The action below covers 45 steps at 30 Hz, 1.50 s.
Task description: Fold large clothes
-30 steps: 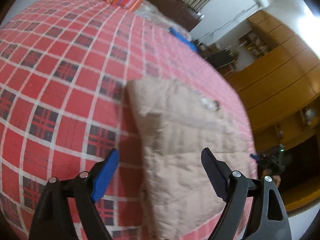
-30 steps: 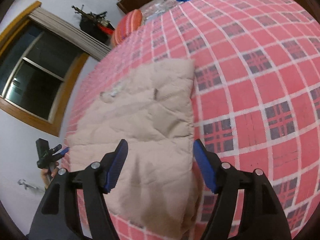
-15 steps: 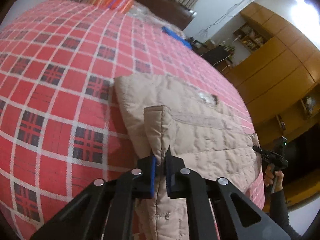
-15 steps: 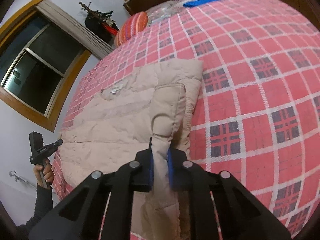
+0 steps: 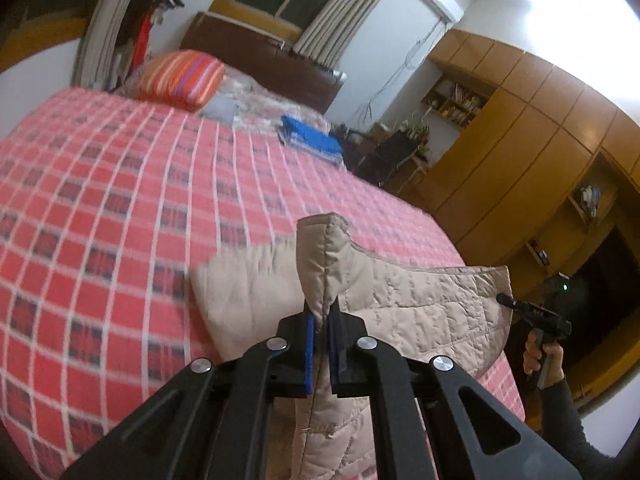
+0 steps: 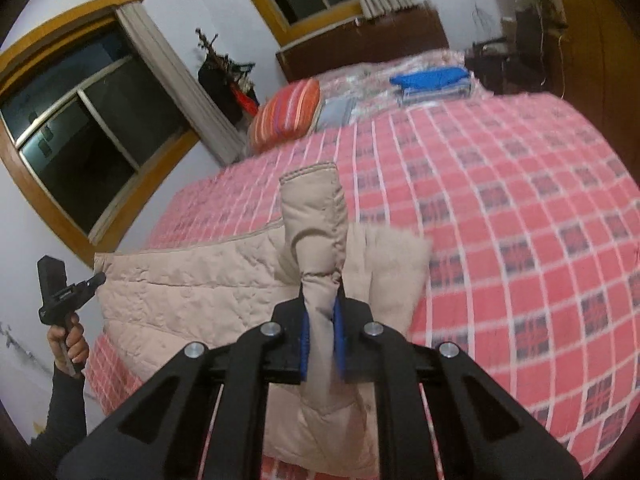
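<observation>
Fold in progress. The left hand-held gripper [image 5: 321, 322] is closed on one near corner of the quilted beige jacket [image 5: 420, 304]; the right hand-held gripper [image 6: 322, 312] is closed on the other near corner, each with a pinch of padded fabric standing up between its blue pads. The jacket hangs lifted at its near edge, stretched between the two grippers, while its far part lies on the bed [image 5: 100, 208], at the near edge of the red checked cover. A striped pillow [image 5: 180, 80] and a blue stack [image 5: 310, 140] lie well apart at the far end.

To do this step well, judging from the lifted edge: carry both corners forward together at equal height, keep the edge taut between them so the padding does not sag or twist, and lay it squarely onto the far edge before releasing. The thick fill may slip from a shallow pinch.
</observation>
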Tool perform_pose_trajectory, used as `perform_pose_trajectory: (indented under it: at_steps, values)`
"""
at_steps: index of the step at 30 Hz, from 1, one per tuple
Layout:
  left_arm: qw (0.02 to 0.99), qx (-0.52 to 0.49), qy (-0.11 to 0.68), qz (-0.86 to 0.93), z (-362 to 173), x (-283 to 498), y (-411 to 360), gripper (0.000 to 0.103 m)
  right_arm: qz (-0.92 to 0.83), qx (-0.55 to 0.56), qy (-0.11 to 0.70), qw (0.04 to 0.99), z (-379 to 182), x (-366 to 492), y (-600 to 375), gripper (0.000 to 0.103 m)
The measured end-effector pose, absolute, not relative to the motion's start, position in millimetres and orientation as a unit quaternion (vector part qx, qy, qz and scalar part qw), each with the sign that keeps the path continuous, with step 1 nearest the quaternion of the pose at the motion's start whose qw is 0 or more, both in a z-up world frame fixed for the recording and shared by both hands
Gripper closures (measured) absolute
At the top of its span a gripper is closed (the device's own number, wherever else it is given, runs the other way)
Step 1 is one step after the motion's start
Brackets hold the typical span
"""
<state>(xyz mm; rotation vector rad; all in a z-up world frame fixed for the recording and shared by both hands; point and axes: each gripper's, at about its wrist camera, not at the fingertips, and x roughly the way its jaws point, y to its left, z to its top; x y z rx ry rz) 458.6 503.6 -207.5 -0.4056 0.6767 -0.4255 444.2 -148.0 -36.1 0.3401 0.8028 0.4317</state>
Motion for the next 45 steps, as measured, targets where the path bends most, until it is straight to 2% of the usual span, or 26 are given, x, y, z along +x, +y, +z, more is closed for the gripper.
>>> perform_pose_trajectory:
  at_steps: [5, 9, 20, 26, 33, 36, 37, 38, 42, 45]
  values:
    - [0.909, -0.193, 0.319, -0.187, -181.4, 507.7, 508.4, 0.098, 0.191, 0.171, 0.360, 0.897, -19.3, 488.6, -152.1, 0.094]
    - [0.907, -0.192, 0.334, -0.167, -188.7, 548.3, 507.6, 0.098, 0.172, 0.162, 0.362, 0.902, -27.8, 532.5, -148.7, 0.094]
    - [0.864, -0.239, 0.427, -0.122, -289.8, 638.6, 522.8, 0.098, 0.137, 0.135, 0.440, 0.877, -113.7, 618.5, -130.1, 0.094]
    - [0.828, -0.267, 0.480, -0.116, -340.3, 661.8, 532.0, 0.098, 0.133, 0.157, 0.494, 0.845, -162.5, 644.2, -135.0, 0.094]
    - [0.812, -0.275, 0.503, -0.112, -372.8, 664.9, 530.5, 0.097, 0.135, 0.191, 0.535, 0.812, -198.5, 656.2, -142.9, 0.090]
    - [0.816, -0.270, 0.500, -0.102, -370.2, 662.8, 530.1, 0.093, 0.135, 0.187, 0.546, 0.805, -202.4, 655.5, -140.9, 0.084]
    - [0.824, -0.260, 0.496, -0.090, -362.9, 659.6, 529.9, 0.087, 0.132, 0.185, 0.547, 0.806, -199.4, 654.5, -141.5, 0.081]
    - [0.836, -0.246, 0.485, -0.070, -349.8, 653.2, 529.9, 0.082, 0.128, 0.181, 0.544, 0.809, -190.7, 651.9, -143.1, 0.080]
    - [0.872, -0.236, 0.421, -0.081, -295.0, 618.5, 519.2, 0.078, 0.148, 0.204, 0.496, 0.831, -146.7, 628.0, -153.2, 0.065]
    - [0.869, -0.230, 0.413, -0.146, -280.7, 603.6, 491.8, 0.077, 0.181, 0.223, 0.492, 0.822, -139.2, 612.8, -149.0, 0.065]
